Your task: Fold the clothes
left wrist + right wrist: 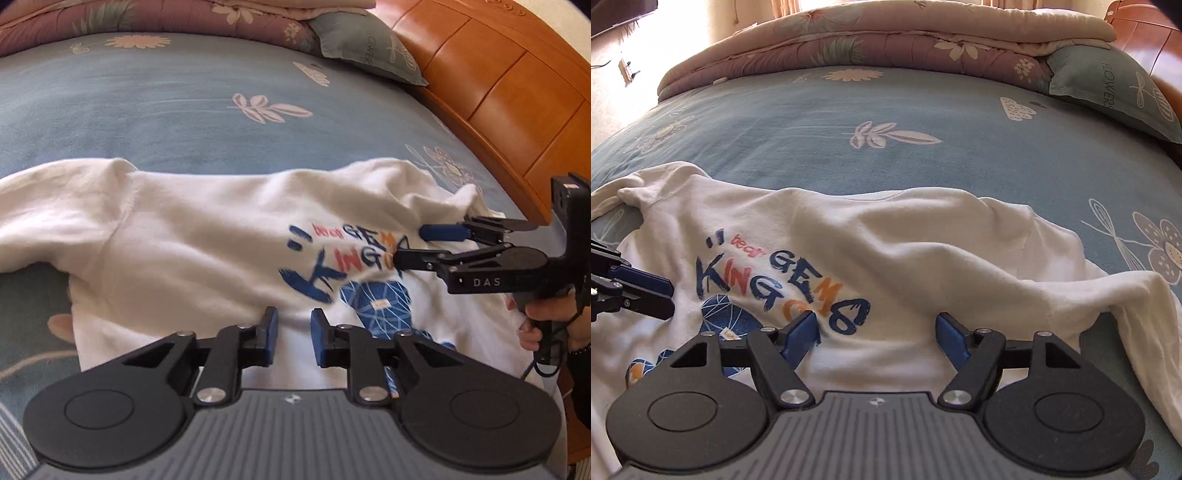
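Observation:
A white sweatshirt (pixel 184 240) (pixel 923 258) with a blue and orange "KING GEM" print (pixel 768 280) lies crumpled on the blue flowered bed sheet (pixel 184 110), its upper part lapped over and one sleeve (pixel 1145 332) trailing right. My left gripper (pixel 294 330) hovers over the shirt's near hem, its jaws a narrow gap apart with nothing pinched. It also enters the right wrist view from the left edge (pixel 670 297). My right gripper (pixel 877 332) stands wide open over the cloth just right of the print. In the left wrist view the right gripper (pixel 421 245) reaches in from the right.
A folded pink quilt (pixel 849 44) and a green pillow (pixel 1108 85) lie at the far end of the bed. The orange wooden headboard (pixel 498 85) runs along the right side. A person's hand (pixel 546 310) holds the right gripper's handle.

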`<control>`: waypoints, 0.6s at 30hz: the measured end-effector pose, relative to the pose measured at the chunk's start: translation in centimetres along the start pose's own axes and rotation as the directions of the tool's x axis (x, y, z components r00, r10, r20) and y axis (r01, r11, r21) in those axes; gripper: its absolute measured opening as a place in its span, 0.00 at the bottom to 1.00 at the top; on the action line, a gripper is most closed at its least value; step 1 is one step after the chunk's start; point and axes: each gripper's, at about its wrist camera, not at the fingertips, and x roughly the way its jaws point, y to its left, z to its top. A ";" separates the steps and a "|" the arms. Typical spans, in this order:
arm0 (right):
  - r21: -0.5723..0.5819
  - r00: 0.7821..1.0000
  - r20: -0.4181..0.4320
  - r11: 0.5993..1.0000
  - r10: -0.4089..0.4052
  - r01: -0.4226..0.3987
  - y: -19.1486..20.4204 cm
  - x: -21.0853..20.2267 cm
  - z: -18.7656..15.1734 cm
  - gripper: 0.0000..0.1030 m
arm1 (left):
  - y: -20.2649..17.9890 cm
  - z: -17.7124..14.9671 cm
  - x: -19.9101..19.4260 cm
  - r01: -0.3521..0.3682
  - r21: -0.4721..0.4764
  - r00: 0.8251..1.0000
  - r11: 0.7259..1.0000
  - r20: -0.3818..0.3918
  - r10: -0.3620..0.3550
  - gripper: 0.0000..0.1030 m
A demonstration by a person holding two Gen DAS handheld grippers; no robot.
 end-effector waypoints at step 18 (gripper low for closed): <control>-0.166 0.986 -0.043 0.972 0.160 -0.165 3.3 -7.3 -3.2 0.83 | -4.3 -5.2 -7.2 0.008 0.224 0.999 0.975 -0.050 0.003 0.32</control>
